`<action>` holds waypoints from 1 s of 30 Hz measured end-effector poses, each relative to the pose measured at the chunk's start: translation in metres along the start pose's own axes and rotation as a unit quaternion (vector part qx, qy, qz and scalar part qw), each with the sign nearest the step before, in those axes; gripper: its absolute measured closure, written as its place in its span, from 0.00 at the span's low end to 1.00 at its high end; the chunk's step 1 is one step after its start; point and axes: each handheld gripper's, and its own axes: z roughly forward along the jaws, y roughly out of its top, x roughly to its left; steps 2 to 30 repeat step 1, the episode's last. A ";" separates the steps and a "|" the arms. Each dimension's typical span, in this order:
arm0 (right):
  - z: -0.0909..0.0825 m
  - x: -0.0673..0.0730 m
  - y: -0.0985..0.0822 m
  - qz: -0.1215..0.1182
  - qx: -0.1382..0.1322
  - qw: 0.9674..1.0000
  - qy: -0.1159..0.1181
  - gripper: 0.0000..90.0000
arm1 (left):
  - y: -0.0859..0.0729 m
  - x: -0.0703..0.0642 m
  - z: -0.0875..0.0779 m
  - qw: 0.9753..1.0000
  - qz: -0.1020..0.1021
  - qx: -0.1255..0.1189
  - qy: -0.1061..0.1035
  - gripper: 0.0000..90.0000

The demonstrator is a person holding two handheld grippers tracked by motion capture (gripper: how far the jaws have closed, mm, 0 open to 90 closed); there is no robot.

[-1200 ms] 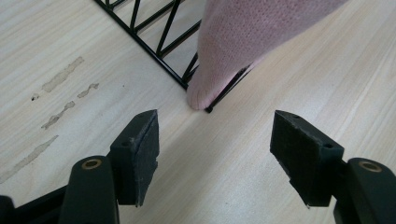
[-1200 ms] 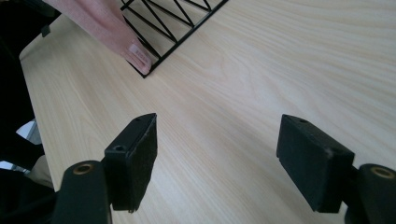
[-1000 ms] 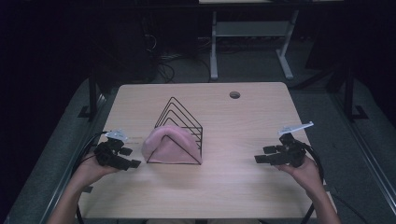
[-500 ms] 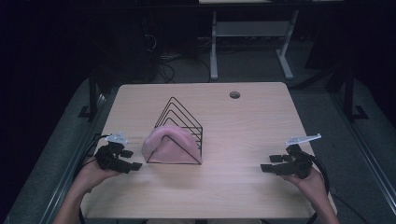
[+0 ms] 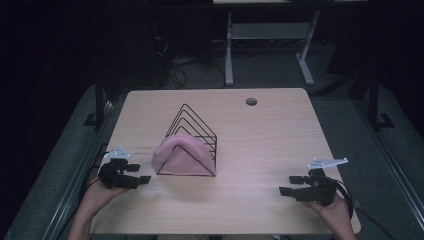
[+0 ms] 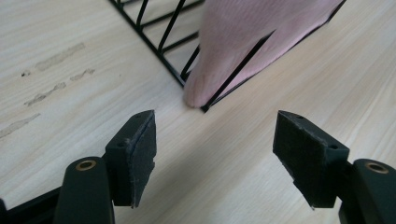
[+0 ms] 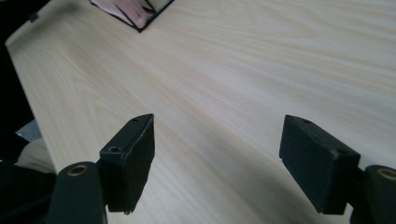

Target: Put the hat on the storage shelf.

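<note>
Bare tabletop, pink cloth over wire rack, both jaws open, empty

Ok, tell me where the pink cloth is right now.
In the high view the pink cloth lies draped over the near end of the wire rack, left of the table's middle, just right of the left gripper. It sits far from the right gripper.
</note>
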 end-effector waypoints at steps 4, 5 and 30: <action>0.000 0.000 0.000 0.000 0.000 1.000 0.000 0.29 | -0.001 -0.002 -0.001 1.000 -0.001 -0.008 0.000 0.34; 0.000 0.000 0.000 0.000 0.000 1.000 0.000 0.29 | -0.001 -0.002 -0.001 1.000 -0.001 -0.008 0.000 0.34; 0.000 0.000 0.000 0.000 0.000 1.000 0.000 0.29 | -0.001 -0.002 -0.001 1.000 -0.001 -0.008 0.000 0.34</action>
